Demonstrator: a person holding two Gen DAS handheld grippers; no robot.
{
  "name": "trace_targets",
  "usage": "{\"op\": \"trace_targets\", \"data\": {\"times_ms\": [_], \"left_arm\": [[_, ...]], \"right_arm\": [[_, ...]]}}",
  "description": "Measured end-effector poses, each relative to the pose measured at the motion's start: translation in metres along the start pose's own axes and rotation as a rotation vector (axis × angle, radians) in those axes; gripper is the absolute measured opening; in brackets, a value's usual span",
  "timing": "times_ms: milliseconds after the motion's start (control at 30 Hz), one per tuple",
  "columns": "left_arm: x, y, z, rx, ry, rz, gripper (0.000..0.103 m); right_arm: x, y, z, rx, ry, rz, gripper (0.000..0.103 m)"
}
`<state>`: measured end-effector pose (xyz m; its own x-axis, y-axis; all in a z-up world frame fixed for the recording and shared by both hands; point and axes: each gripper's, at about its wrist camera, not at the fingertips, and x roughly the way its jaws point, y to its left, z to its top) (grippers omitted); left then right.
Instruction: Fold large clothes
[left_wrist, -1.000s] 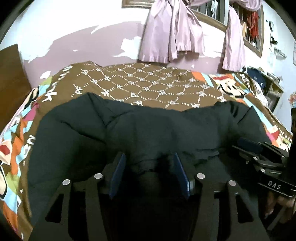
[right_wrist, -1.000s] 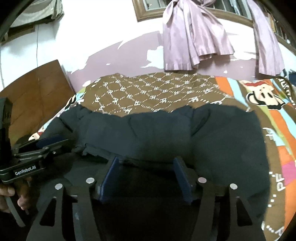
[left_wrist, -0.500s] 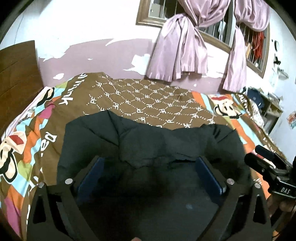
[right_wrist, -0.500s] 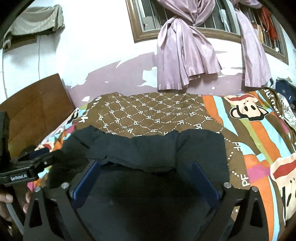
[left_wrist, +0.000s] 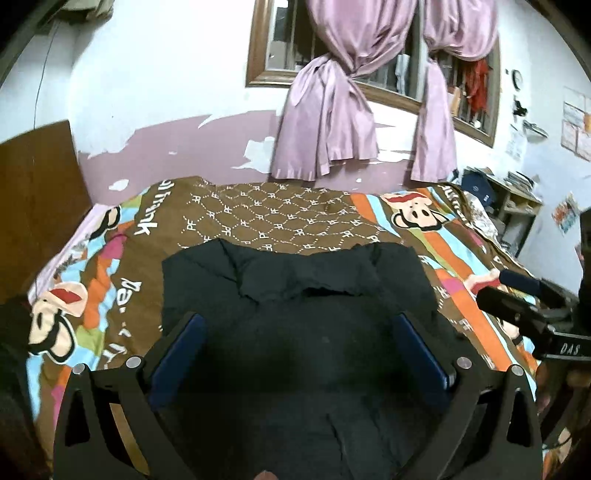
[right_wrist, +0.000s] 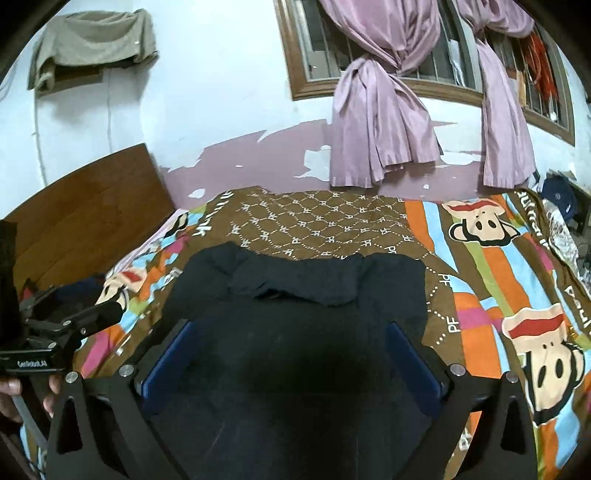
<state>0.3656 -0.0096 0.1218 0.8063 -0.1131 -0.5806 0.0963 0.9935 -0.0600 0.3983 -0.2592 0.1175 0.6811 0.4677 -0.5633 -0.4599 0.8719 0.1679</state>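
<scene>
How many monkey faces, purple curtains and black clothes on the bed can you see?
Monkey faces: 5, counting both views
Purple curtains: 2
Black clothes on the bed: 1
Total: 8

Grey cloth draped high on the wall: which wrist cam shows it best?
Right wrist. The grey cloth is in full view at upper left, hanging over a wall fixture. The left wrist view catches only a dim scrap at its top-left edge.
</scene>
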Motion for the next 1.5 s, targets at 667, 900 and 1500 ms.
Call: {"op": "trace_targets", "data": {"times_ms": [667,900,1500], "left_arm": [[-0.144,-0.028,-0.082,0.133,0.073,-0.014,0.101],[-0.16,-0.044,-0.126,0.226,0.138,-0.057,0.101],[-0.117,-0.025,-0.255,0.436,0.361,-0.03,0.101]], "right_arm": [[-0.135,0.068,-0.071,-0.121,0.083,0.067,0.103],[-0.142,0.079,-0.111,-0.196,0.151,0.071,0.103],[-0.061,0.074,-0.262,-0.429,0.566,0.087,0.103]]}}
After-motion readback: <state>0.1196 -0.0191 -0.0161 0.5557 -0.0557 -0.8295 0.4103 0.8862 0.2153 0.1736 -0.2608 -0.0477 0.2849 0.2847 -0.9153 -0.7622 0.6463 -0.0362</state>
